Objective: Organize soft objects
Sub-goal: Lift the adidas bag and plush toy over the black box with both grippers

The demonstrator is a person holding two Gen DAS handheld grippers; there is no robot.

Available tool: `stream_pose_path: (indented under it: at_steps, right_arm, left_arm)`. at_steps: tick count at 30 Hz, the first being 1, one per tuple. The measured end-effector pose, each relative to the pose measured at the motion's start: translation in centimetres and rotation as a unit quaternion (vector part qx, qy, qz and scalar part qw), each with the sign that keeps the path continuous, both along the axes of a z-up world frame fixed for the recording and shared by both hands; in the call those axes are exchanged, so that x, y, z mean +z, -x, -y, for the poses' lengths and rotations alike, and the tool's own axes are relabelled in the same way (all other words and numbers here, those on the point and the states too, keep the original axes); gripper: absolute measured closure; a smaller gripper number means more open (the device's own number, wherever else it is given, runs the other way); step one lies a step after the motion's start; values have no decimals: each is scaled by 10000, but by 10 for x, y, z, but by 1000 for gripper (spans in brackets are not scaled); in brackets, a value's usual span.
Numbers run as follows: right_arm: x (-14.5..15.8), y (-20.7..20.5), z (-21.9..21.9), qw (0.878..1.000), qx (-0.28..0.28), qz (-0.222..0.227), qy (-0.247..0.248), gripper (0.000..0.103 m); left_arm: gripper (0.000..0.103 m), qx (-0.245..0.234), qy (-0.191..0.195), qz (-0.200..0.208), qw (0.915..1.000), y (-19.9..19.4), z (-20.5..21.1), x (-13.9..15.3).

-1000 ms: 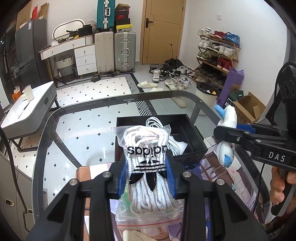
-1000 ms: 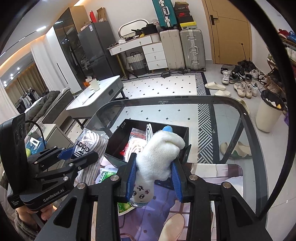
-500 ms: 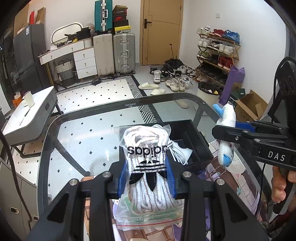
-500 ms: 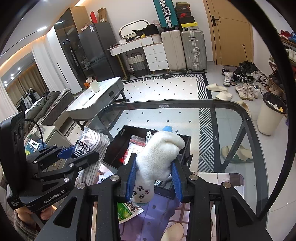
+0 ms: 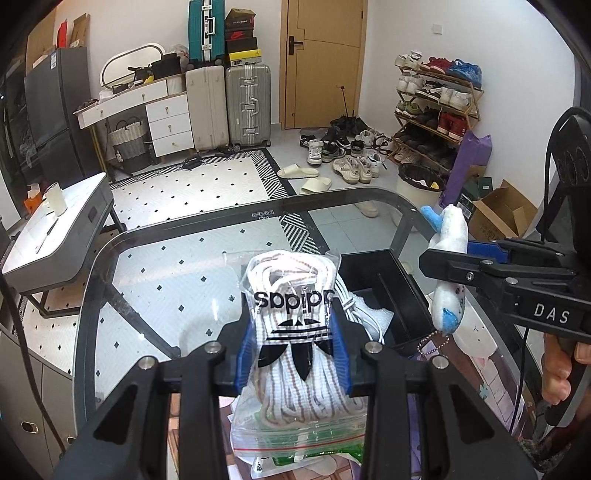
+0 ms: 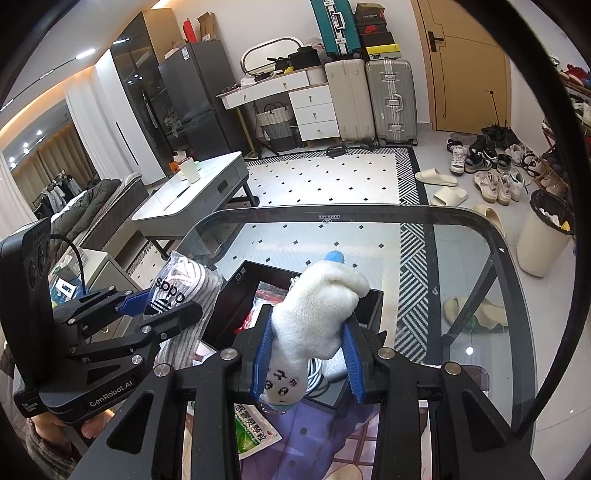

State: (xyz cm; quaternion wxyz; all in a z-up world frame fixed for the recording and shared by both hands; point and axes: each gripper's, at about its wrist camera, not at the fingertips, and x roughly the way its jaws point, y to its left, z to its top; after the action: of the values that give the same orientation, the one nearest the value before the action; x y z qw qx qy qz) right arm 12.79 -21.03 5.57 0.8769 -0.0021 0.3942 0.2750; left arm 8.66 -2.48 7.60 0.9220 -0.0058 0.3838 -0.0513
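Glass table, black bin half hidden behind gripped lace bag

A bin sits on the desk, well in from its far edge. The bag of laces hangs before the bin's left part, the plush toy to its right; a packet lies nearer.

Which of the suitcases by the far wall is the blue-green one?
The teal suitcase, standing on top; the beige suitcase and silver suitcase stand below it.
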Motion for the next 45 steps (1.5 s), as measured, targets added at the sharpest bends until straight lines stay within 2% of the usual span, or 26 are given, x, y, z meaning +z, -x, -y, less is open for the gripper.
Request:
stream_pose_path:
  at_steps: [24, 45]
  right_arm:
    - [-10, -30, -18, 9997, 94, -212, 124, 68]
    - [-61, -59, -42, 9965, 247, -701, 372, 68]
  left_arm:
    - [68, 49, 92, -98, 9999, -51, -12, -14]
    - [68, -36, 163, -417, 9990, -75, -6, -49]
